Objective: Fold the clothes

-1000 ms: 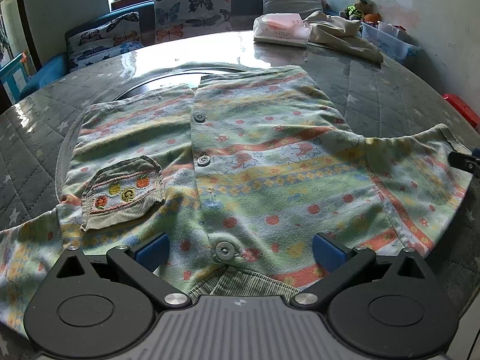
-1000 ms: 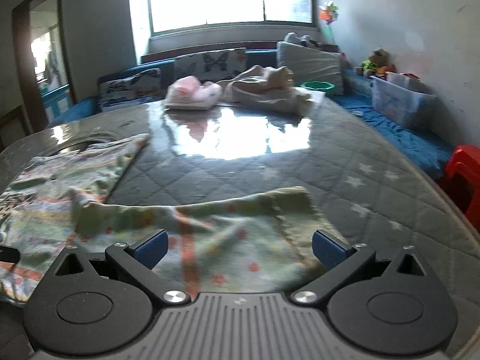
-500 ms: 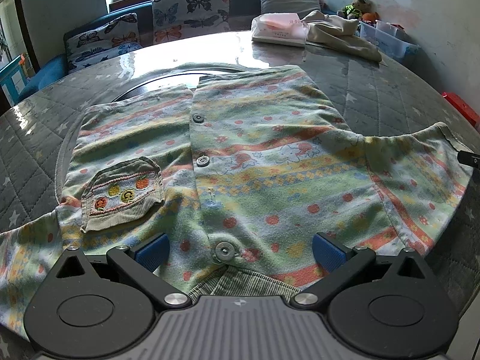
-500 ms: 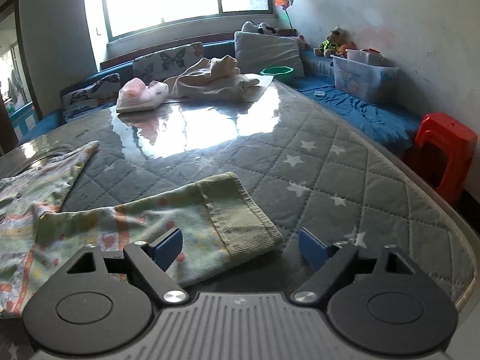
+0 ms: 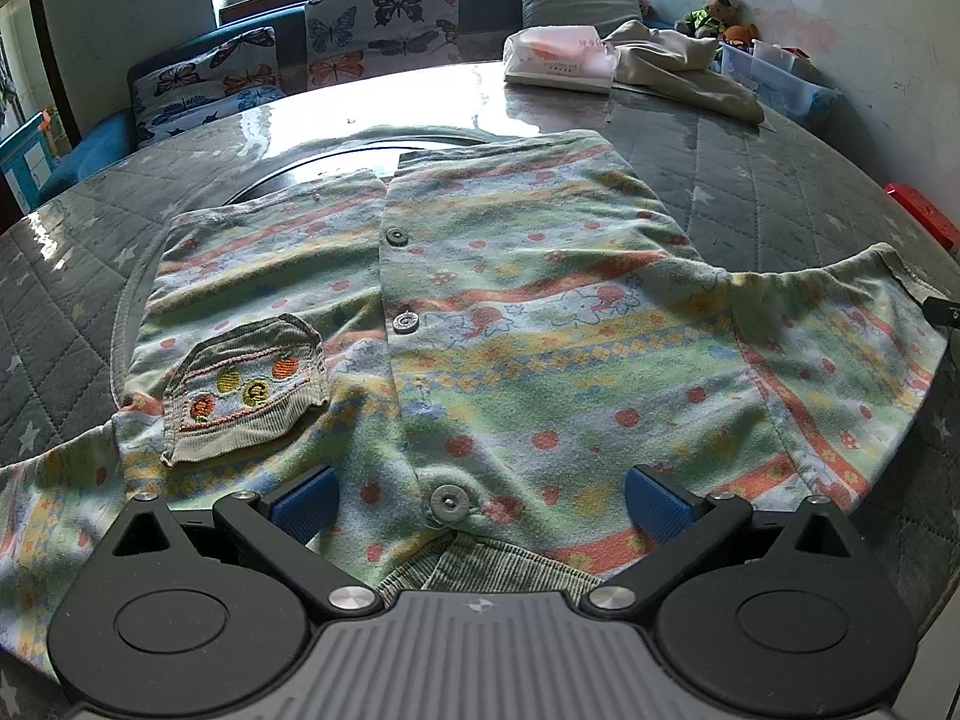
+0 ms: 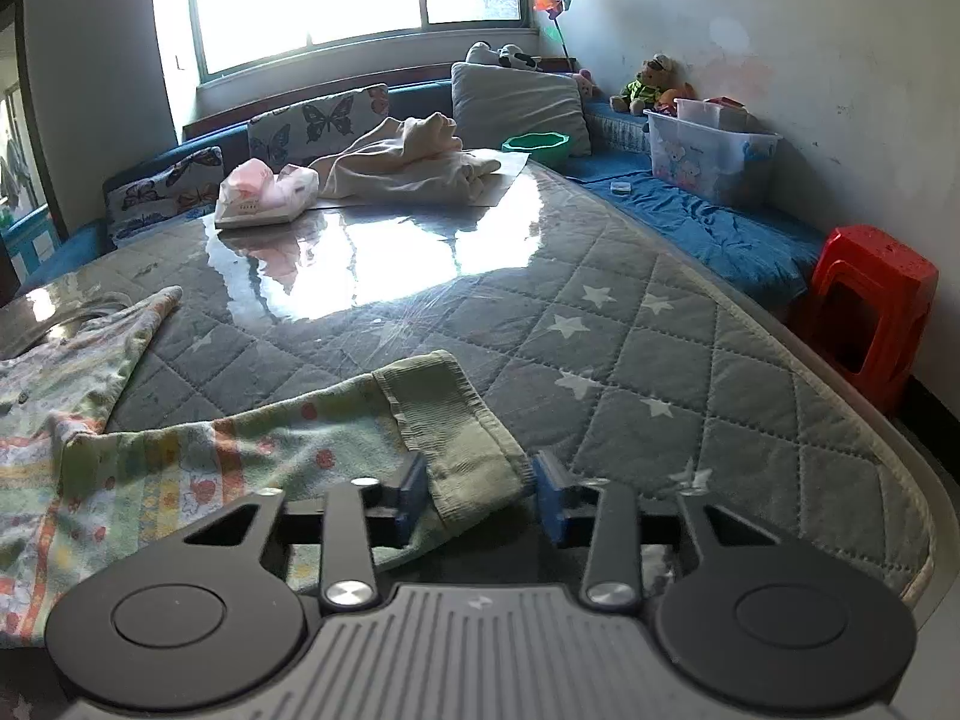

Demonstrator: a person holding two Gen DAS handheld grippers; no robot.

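Observation:
A child's striped, button-front shirt [image 5: 540, 330] with a corduroy pocket [image 5: 246, 396] lies spread flat on the quilted grey table [image 5: 750, 180]. My left gripper [image 5: 480, 498] hovers open over its collar and lowest button, with its pads apart from the cloth. In the right wrist view, the right sleeve [image 6: 240, 450] stretches toward me and ends in a ribbed green cuff [image 6: 462, 426]. My right gripper [image 6: 480, 492] straddles that cuff with its jaws closing. The cuff lies between the blue pads [image 6: 414, 492], and a thin gap still shows at the right pad.
At the far side of the table are a pink tissue pack [image 6: 264, 195] and a crumpled beige garment [image 6: 414, 162]. The table's rounded edge [image 6: 870, 438] runs close on the right, with a red stool [image 6: 864, 300] and a blue couch beyond it.
The right gripper shifted along the sleeve to its cuff and its jaws narrowed from wide open to just around the cuff. The left gripper and the shirt body stayed put.

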